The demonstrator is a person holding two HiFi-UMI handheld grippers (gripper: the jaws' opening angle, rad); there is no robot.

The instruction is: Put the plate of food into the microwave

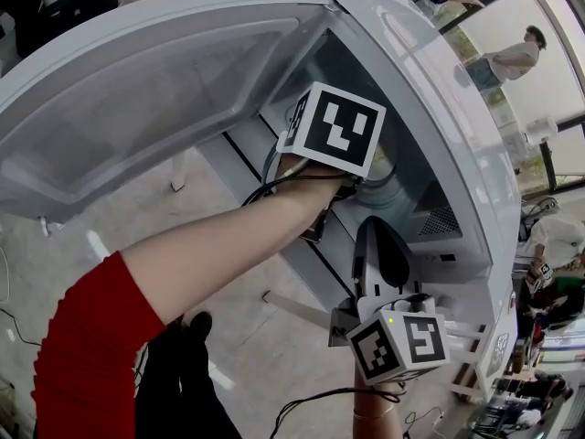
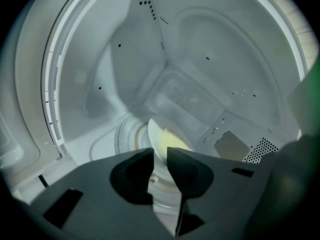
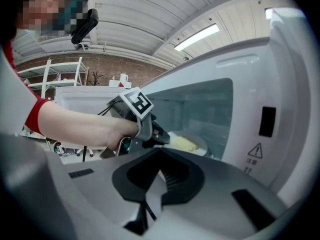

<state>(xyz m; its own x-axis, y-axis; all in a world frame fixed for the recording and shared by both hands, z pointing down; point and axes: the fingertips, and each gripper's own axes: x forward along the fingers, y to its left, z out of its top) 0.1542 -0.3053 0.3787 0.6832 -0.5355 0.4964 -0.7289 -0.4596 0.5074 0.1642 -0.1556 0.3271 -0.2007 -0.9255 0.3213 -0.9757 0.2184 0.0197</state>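
The white microwave (image 1: 430,99) stands with its door (image 1: 137,90) swung wide. My left gripper (image 2: 160,156) reaches inside the cavity, shut on the rim of a white plate (image 2: 159,136) with yellow food (image 2: 175,143). The plate hangs just above the turntable ring (image 2: 125,134). In the right gripper view the left gripper (image 3: 165,136) holds the plate (image 3: 192,145) inside the opening. My right gripper (image 1: 375,236) stays outside, below the opening near the control panel, its jaws together with nothing in them. In the head view the marker cube (image 1: 334,126) hides the plate.
The control panel side (image 3: 265,129) of the microwave is to the right of the opening. The open door blocks the left side. Cables (image 1: 274,186) trail from the left gripper. People (image 1: 507,58) stand far off by the windows.
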